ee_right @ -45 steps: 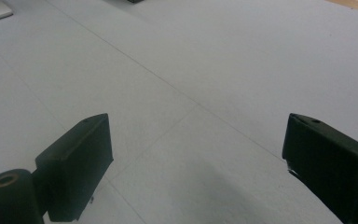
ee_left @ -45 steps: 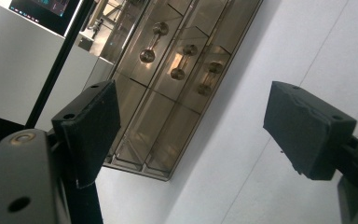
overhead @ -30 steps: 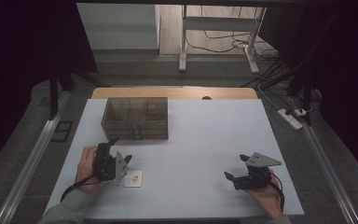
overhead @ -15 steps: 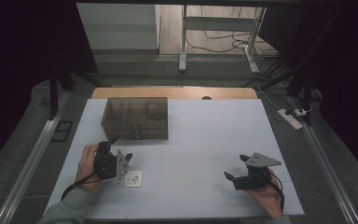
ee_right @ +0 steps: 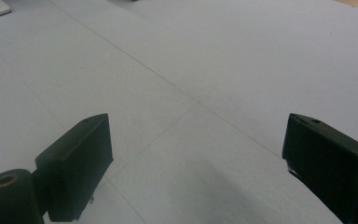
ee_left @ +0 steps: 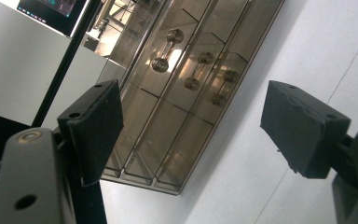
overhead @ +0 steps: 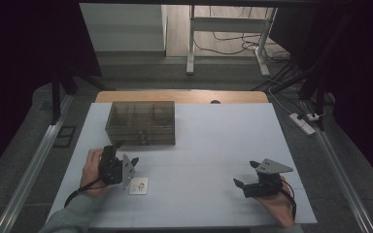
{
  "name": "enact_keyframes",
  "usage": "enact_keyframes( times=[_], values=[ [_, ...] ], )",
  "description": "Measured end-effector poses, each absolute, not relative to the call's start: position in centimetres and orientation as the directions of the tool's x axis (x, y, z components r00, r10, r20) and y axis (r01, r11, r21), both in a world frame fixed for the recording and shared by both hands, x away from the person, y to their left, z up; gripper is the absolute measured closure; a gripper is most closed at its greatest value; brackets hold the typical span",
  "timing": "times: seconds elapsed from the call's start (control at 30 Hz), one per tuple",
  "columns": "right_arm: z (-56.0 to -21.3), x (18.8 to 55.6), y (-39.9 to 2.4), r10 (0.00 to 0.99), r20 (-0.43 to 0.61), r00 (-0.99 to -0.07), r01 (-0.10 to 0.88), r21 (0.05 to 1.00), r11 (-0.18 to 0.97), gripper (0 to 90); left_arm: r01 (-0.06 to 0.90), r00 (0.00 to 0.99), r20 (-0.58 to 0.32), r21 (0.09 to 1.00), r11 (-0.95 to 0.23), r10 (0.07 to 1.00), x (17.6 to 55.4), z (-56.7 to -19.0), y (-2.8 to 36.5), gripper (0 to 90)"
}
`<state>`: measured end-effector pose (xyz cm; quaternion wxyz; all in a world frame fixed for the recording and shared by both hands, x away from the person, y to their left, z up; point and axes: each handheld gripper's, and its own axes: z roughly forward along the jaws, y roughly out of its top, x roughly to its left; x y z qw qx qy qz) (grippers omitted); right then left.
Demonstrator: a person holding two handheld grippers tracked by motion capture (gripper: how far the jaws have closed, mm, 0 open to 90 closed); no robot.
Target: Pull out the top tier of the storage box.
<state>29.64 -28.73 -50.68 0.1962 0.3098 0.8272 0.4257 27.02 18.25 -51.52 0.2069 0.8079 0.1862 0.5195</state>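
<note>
Left tool (overhead: 125, 156) hovering beside a small white card (overhead: 139, 185) on the pale desk (overhead: 213, 141), jaws wide apart, gripping nothing, aimed at a clear compartment box (overhead: 141, 122). Right tool (overhead: 245, 175) resting well apart, jaws open, empty.

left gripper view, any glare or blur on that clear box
Left gripper view: warm glare streaks the clear box, its metal knobs stay fairly sharp, while the near jaws look soft. High view: dim overall, and the box reads as a dark smoky block.
</note>
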Motion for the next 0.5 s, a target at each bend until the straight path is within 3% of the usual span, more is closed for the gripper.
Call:
enact_keyframes(
  times=[0.5],
  values=[
    [-50.7,29.6,-28.8,0.68,-0.063,-0.73,0.344,0.826,0.446,7.9,0.098,0.432,0.744,0.523,-0.847,0.509,27.8,-49.8,18.0,22.6]
  ],
)
